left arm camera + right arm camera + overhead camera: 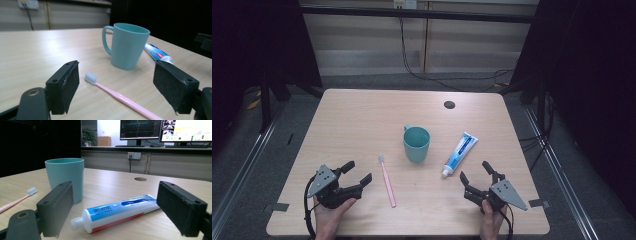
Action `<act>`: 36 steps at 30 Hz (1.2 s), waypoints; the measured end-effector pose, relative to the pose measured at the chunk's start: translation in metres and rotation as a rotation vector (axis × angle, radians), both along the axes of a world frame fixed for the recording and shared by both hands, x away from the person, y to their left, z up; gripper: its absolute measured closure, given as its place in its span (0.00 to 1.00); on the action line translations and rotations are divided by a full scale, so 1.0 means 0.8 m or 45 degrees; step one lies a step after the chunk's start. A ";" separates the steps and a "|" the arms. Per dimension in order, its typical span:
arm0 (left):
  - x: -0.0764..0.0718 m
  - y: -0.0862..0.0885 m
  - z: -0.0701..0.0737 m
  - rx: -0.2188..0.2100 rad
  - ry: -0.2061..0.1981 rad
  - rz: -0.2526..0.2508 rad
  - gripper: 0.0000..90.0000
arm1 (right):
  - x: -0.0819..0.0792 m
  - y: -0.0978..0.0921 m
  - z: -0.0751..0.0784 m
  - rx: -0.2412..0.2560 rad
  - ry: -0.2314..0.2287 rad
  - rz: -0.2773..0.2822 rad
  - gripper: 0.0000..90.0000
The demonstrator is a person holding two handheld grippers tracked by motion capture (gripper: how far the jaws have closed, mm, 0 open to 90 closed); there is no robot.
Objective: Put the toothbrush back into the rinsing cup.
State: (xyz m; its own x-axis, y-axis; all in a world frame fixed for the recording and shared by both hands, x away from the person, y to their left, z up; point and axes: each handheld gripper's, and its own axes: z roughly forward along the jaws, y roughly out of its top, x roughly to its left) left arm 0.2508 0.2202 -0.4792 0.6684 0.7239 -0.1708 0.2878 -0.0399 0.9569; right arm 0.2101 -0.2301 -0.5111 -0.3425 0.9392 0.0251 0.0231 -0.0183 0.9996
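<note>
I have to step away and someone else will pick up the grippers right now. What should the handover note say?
Left gripper: open, holding nothing, aimed at the pink toothbrush, which lies flat on the table just to its right.
Right gripper: open, holding nothing, aimed at the toothpaste tube, which lies flat with its cap end toward the gripper.
The teal cup stands upright between the two, and looks empty from above.
Done: nothing has been picked up.
Left: probably grasp the toothbrush and the tube; what happens after that, perhaps with the cup, is only a guess.
</note>
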 end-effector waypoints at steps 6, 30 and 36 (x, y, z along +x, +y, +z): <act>0.006 0.000 0.009 0.018 0.074 -0.023 0.25 | 0.000 0.000 0.000 -0.001 0.000 -0.006 0.15; 0.034 -0.003 0.051 0.076 0.300 -0.131 0.38 | 0.000 0.001 0.000 -0.002 0.006 -0.026 0.15; 0.049 -0.012 0.057 0.138 0.387 -0.158 0.43 | 0.000 0.002 0.000 0.000 0.013 -0.034 0.15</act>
State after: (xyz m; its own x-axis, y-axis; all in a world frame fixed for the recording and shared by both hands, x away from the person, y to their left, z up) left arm 0.2903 0.2103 -0.4334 0.6826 0.6654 -0.3023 0.5459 -0.1893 0.8162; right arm 0.2105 -0.2289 -0.5108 -0.3171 0.9480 0.0285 0.0330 -0.0191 0.9993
